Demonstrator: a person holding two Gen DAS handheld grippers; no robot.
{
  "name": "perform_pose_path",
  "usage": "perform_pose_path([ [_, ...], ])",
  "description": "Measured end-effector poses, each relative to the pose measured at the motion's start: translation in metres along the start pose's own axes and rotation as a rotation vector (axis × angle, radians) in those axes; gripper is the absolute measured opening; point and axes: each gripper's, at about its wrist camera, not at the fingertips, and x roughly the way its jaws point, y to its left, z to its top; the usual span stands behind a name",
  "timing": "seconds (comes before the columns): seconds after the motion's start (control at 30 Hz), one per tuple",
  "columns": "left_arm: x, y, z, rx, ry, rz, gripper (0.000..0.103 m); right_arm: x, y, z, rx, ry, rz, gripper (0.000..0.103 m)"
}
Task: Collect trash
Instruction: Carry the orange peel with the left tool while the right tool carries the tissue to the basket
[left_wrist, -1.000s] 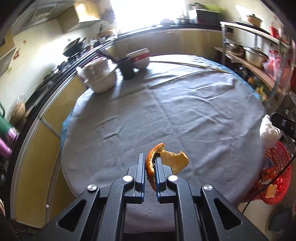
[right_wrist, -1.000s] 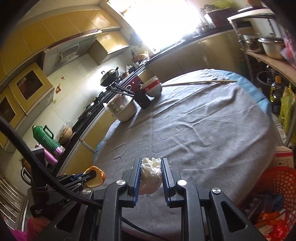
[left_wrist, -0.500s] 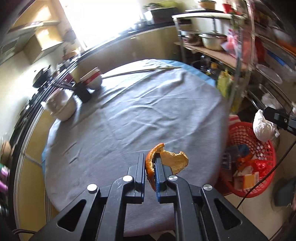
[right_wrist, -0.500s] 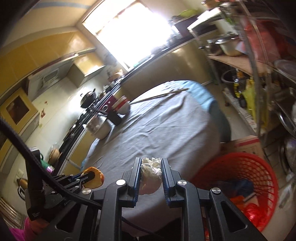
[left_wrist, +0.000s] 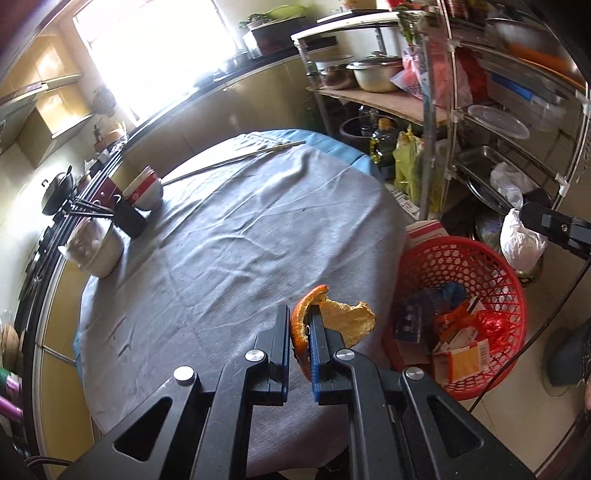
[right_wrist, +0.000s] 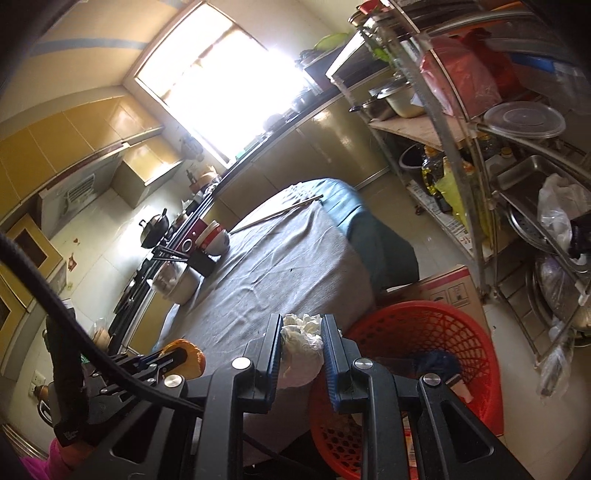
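My left gripper is shut on an orange peel and holds it above the near edge of the round table. The peel also shows in the right wrist view. My right gripper is shut on a crumpled white tissue, held at the table's edge beside the red mesh trash basket. In the left wrist view the basket stands on the floor to the right of the table with wrappers in it, and the right gripper with the tissue hangs above its far rim.
A white pot, a black chopstick holder, stacked bowls and long chopsticks sit on the table's far side. A metal shelf rack with pots stands right. A cardboard box sits behind the basket.
Both grippers have swung to the right, away from the table's middle and toward the red basket, which now fills more of both views. Both keep their hold.
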Motion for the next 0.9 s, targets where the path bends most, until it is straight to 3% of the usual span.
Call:
perform_pose_path([
  [0.57,-0.001,-0.046,0.020,0.082,-0.016,-0.024,0.009,-0.028,-0.037,0.003,0.057,-0.042,-0.034,0.023],
  [0.8,0.011,-0.068,0.024,0.089,-0.003,-0.140,0.009,-0.036,-0.059,0.004,0.100,-0.056,-0.066,0.023],
  [0.9,0.018,-0.080,0.022,0.105,0.018,-0.152,0.009,-0.039,-0.069,0.004,0.120,-0.060,-0.079,0.023],
])
